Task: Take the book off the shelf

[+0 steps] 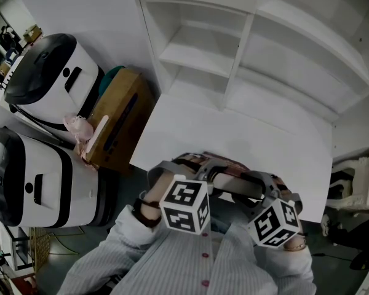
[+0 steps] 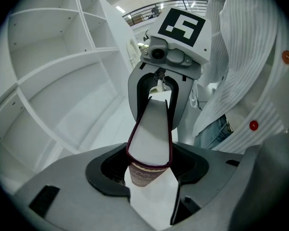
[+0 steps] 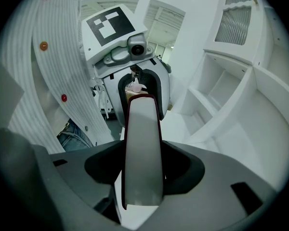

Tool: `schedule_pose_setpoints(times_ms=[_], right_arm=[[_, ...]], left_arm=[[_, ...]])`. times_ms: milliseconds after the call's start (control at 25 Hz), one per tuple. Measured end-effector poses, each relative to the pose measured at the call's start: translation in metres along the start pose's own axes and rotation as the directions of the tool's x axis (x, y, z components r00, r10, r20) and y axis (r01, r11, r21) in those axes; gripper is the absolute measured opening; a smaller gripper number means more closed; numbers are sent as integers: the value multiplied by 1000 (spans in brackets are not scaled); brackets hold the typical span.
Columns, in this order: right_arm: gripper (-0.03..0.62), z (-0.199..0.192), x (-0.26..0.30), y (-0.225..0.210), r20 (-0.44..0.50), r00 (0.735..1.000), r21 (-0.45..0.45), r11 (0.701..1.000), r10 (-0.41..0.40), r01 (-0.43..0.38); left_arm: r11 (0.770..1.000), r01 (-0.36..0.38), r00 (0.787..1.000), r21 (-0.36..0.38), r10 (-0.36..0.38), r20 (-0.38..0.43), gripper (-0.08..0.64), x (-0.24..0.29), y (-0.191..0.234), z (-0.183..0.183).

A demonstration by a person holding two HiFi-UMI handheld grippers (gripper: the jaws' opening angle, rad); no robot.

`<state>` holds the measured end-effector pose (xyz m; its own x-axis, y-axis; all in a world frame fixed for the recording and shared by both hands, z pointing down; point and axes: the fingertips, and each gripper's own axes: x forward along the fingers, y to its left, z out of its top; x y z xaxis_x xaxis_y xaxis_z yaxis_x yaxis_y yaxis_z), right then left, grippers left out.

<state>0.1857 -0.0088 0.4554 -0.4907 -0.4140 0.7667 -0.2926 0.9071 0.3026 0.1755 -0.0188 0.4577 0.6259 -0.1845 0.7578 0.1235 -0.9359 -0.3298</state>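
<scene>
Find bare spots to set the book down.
The white table is bare from the shelf unit to the book held at its near edge. The shelf's compartments look empty too. Crowded: left of the table, brown box and two white machines.

Pale striped shirt [image 1: 190, 266], red buttons [image 2: 253, 125]; grey left gripper [image 2: 151, 174] and right gripper [image 3: 143, 177] bear black-and-white marker cubes [image 1: 184, 204]

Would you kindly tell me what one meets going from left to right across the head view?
Lower white-and-black machine → brown box → left hand-held gripper → book → right hand-held gripper.
</scene>
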Motion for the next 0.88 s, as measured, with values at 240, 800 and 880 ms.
schedule_pose_setpoints(times_ms=[240, 800, 880], right_arm=[[227, 0, 1, 1, -6, 1000, 2, 1000, 4, -4], [227, -2, -2, 3, -14, 1000, 9, 1000, 16, -16], [227, -2, -2, 4, -12, 1000, 10, 1000, 16, -16]], left_arm=[[1000, 4, 1000, 2, -4, 3, 254, 0, 0, -1], [1000, 18, 1000, -4, -18, 15, 255, 1, -3, 2], [1000, 17, 1000, -5, -17, 14, 255, 1, -4, 2]])
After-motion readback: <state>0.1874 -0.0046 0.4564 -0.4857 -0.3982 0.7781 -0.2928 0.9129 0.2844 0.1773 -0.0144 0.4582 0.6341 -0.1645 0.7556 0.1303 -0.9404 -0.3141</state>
